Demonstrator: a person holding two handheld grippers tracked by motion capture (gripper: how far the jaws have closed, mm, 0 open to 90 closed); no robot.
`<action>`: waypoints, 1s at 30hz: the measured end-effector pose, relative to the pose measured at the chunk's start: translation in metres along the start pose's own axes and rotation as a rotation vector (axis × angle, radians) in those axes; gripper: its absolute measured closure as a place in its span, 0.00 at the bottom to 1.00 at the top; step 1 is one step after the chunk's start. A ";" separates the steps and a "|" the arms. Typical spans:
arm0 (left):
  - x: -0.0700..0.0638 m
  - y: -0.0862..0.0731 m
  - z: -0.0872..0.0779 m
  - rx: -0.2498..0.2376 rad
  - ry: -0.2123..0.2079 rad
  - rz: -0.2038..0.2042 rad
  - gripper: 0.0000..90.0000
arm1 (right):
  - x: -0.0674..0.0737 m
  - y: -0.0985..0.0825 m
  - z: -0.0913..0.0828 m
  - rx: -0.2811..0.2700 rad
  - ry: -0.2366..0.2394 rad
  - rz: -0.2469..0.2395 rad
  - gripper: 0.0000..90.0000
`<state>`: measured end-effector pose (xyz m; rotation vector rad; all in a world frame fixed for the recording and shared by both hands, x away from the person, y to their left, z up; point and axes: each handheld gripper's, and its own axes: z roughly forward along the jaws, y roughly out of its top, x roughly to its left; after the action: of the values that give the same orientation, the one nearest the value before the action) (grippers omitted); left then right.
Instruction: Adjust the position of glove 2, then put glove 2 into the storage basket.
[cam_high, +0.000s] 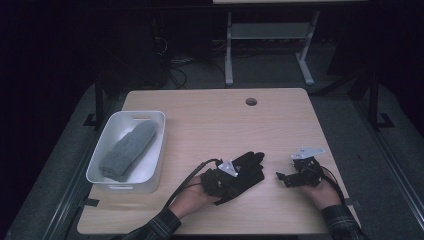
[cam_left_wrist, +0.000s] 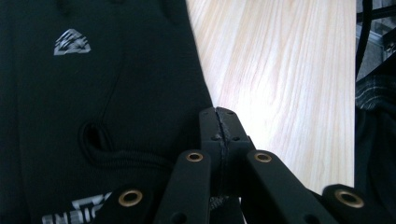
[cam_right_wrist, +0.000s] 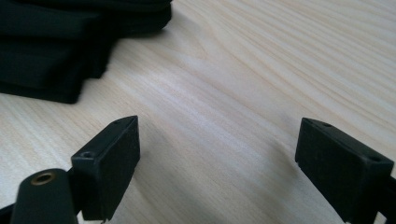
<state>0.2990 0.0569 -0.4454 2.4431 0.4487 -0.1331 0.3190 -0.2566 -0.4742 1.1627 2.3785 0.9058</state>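
Note:
A black glove lies on the wooden table near the front middle, fingers pointing away. In the left gripper view the black glove has a silver logo and white lettering near the cuff. My left gripper rests on it, and the left gripper has its jaws closed together on the glove's right edge. My right gripper lies to the right of the glove, pointing left at it. The right gripper stands open over bare wood, with nothing between the pads. Stacked black glove fabric lies ahead of it to the left.
A white bin stands at the table's left with a folded grey knit item inside. A round cable hole sits near the far edge. A white frame's legs stand on the floor beyond the table.

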 end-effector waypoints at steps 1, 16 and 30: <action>0.001 -0.002 -0.002 0.000 0.002 -0.007 0.99 | -0.001 0.000 0.000 0.002 0.006 0.001 0.15; 0.007 -0.012 -0.017 -0.022 -0.004 -0.033 0.94 | -0.005 -0.006 0.004 -0.028 0.045 0.036 0.07; 0.034 0.015 -0.037 -0.097 0.028 0.007 0.41 | -0.002 -0.008 0.005 -0.047 0.046 0.048 0.05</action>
<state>0.3352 0.0782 -0.4138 2.3532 0.4490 -0.0730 0.3188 -0.2601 -0.4833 1.1976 2.3615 1.0086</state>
